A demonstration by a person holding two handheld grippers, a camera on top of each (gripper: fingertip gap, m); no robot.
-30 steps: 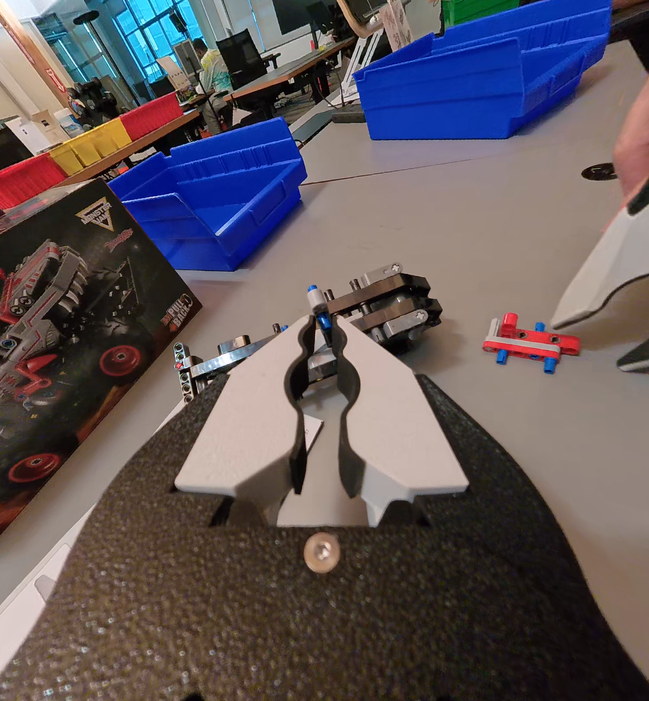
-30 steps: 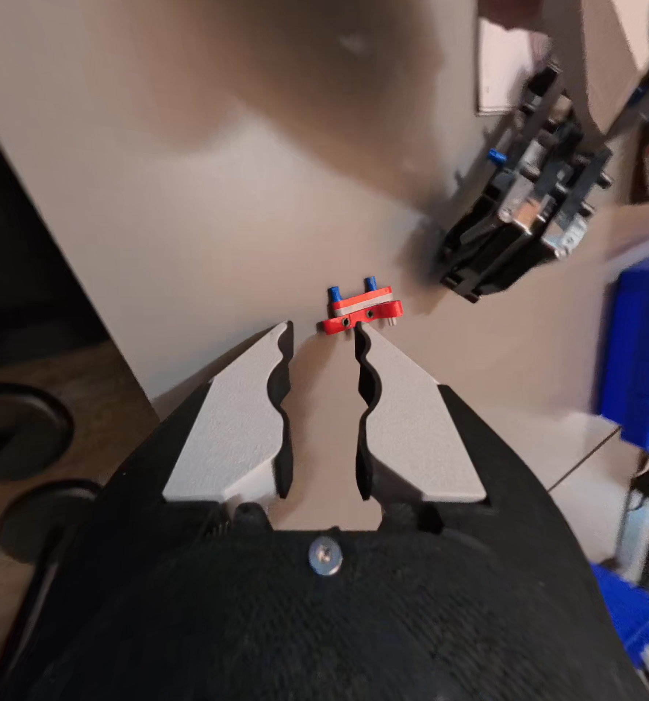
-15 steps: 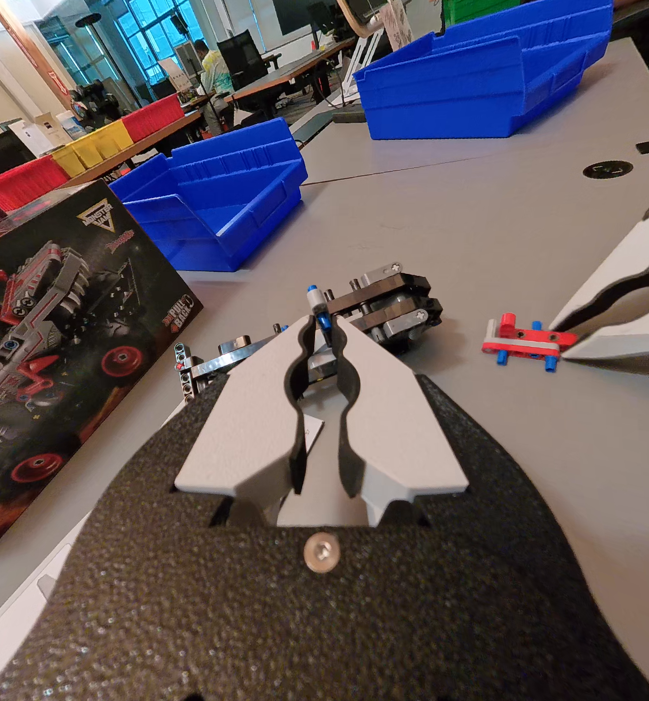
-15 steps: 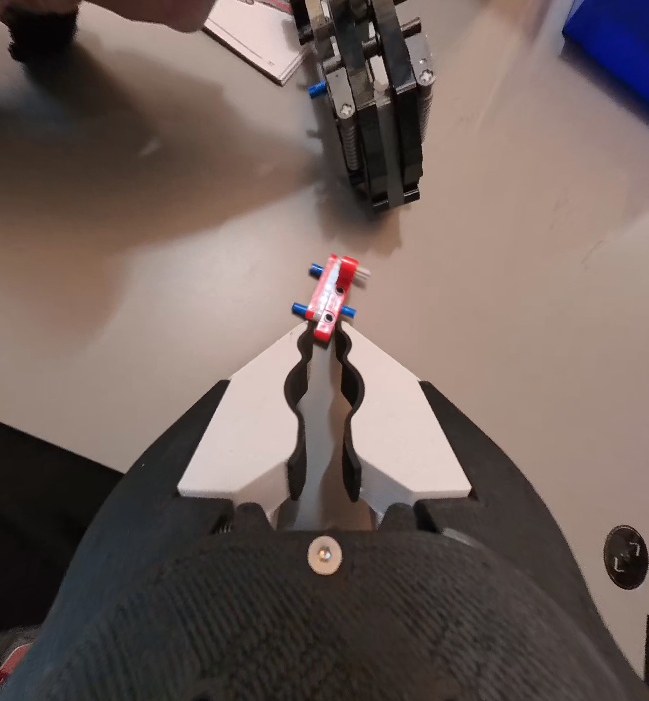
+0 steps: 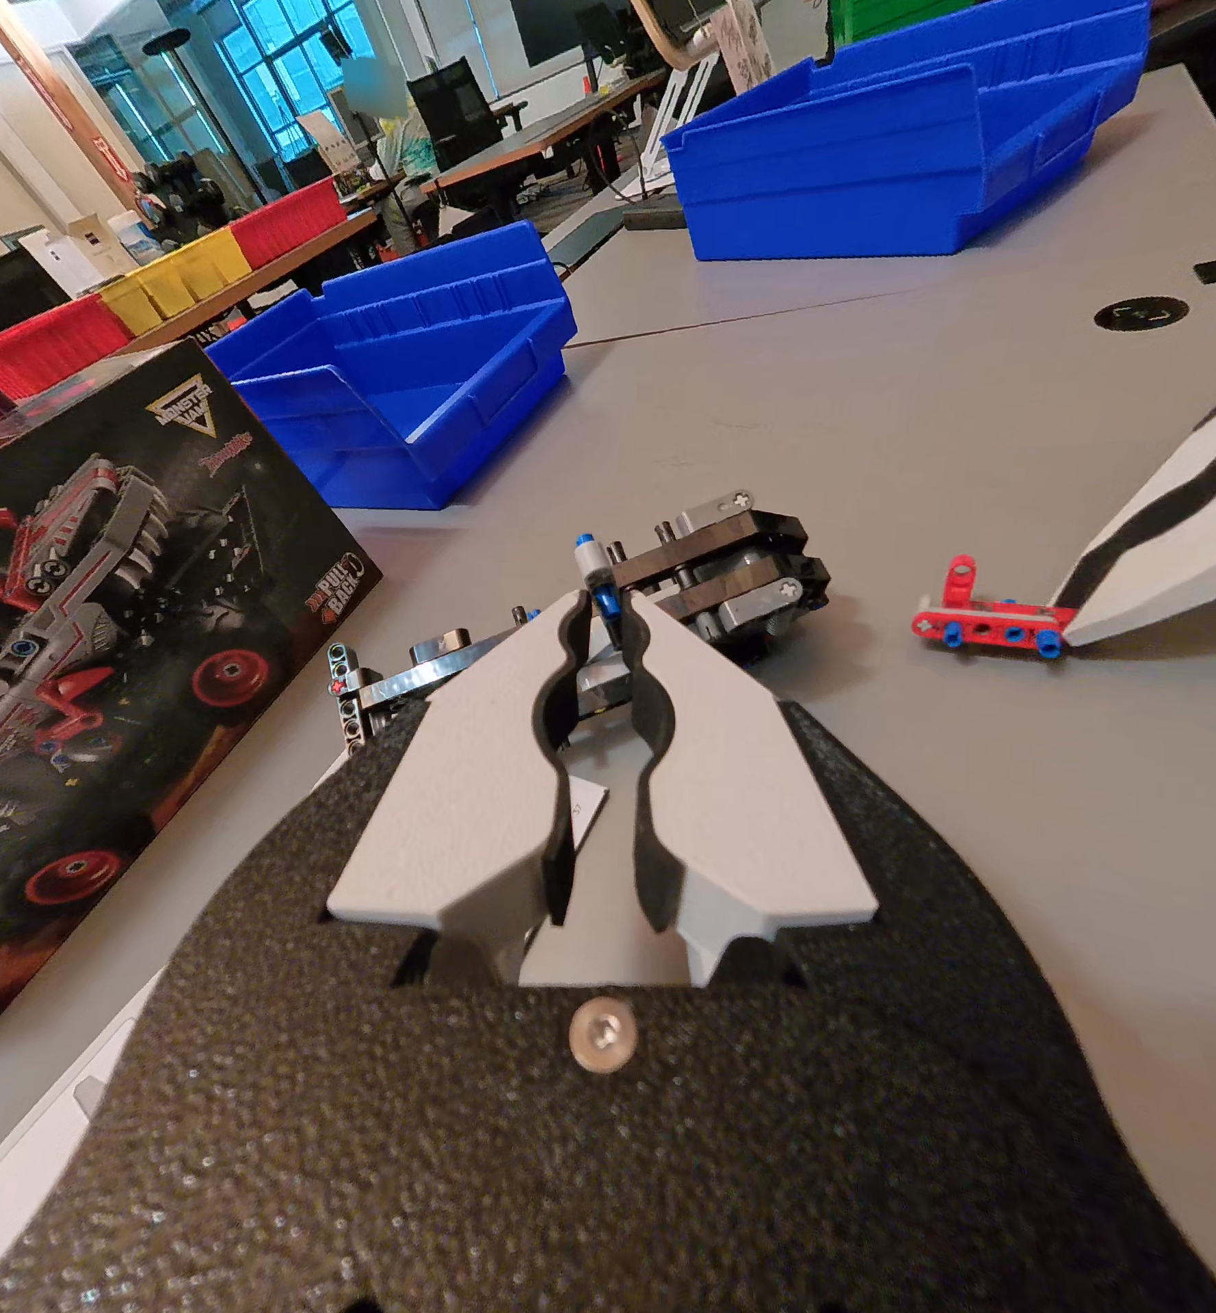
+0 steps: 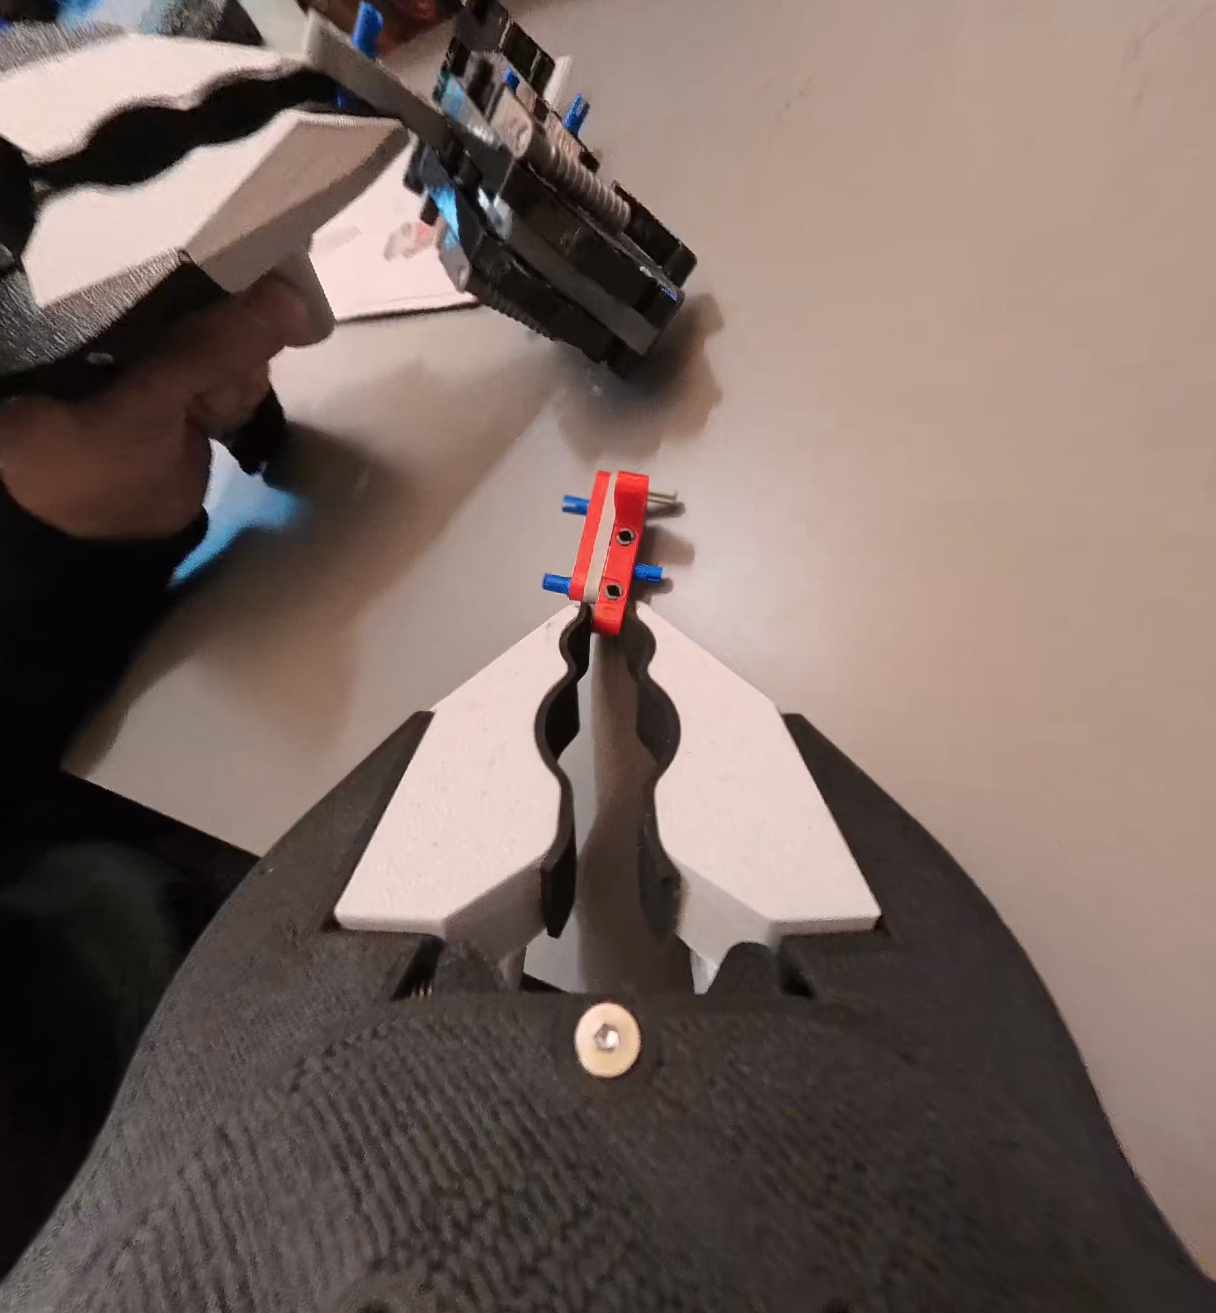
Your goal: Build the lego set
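My left gripper [image 5: 604, 604] is shut on the black and grey lego chassis [image 5: 726, 568], pinching a blue-and-white pin part at its near end; the chassis rests on the grey table [image 5: 875, 440]. My right gripper [image 6: 606, 617] is shut on the near end of a small red lego piece [image 6: 609, 547] with a white stripe and blue pins. In the left wrist view the red piece [image 5: 985, 618] lies to the right of the chassis with the right gripper's fingers [image 5: 1173, 561] at its right end. The chassis [image 6: 562, 220] and the left gripper [image 6: 164, 163] also show in the right wrist view.
The lego set box [image 5: 93, 639] stands at the left. A blue bin [image 5: 406, 384] sits behind the chassis, a larger blue bin [image 5: 896, 149] farther back right. A white instruction booklet [image 6: 392, 263] lies under the chassis. A round cable grommet [image 5: 1141, 313] is at far right. There is about 15 cm between the tips of the two grippers.
My right gripper turned, closed in on the red piece and shut on its end; the piece has tipped so its upright tab stands up. The left gripper and chassis have not moved.
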